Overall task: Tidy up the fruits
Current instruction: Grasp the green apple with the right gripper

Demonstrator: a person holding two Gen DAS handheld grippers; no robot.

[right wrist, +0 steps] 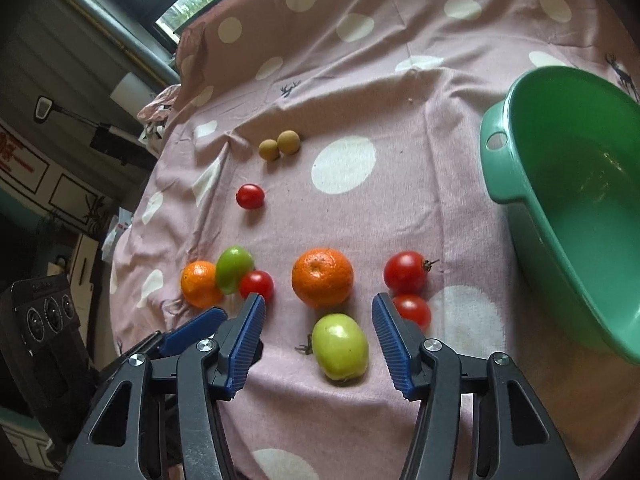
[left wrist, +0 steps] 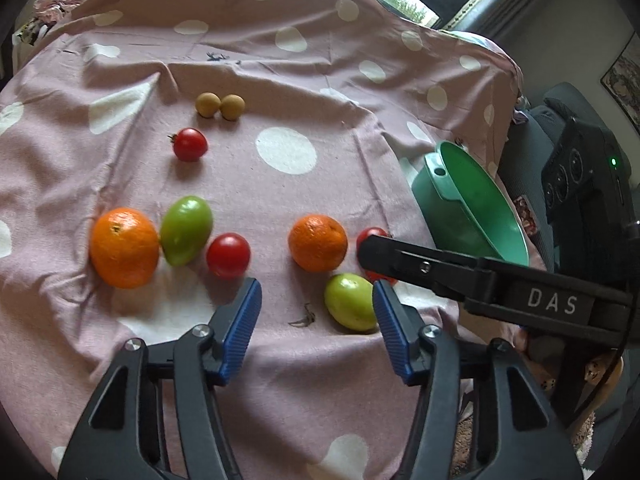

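Both hand-held grippers are angled down over the table, which has a pink cloth (right wrist: 400, 92) with white dots over it. My left hand-held gripper (left wrist: 316, 304) has its blue pads apart with nothing between them, just bare cloth and a bit of dried stem (left wrist: 303, 317). The right hand-held gripper (right wrist: 319, 314) is parted about the same, gripping nothing. From the right wrist cam a green fruit (right wrist: 340, 346) sits in the gap between its pads, but neither pad touches it.

Fruit layout from the right cam: an orange (right wrist: 322, 277) just past that green fruit, and two red tomatoes (right wrist: 405, 273) off to the right, one behind the other, the nearer one partly hidden by my right pad. Over on the left there's a tight cluster: second orange (right wrist: 200, 283), second green fruit (right wrist: 234, 268) leaning on it, and another tomato (right wrist: 257, 285). Farther back a lone small tomato (right wrist: 250, 196), and beyond it two little tan round fruits (right wrist: 280, 145) touching each other.

The green basin (right wrist: 504, 188) sits at the right edge of the table, tilted, with nothing in it that I can see. All the fruit is on the cloth, none in the basin.
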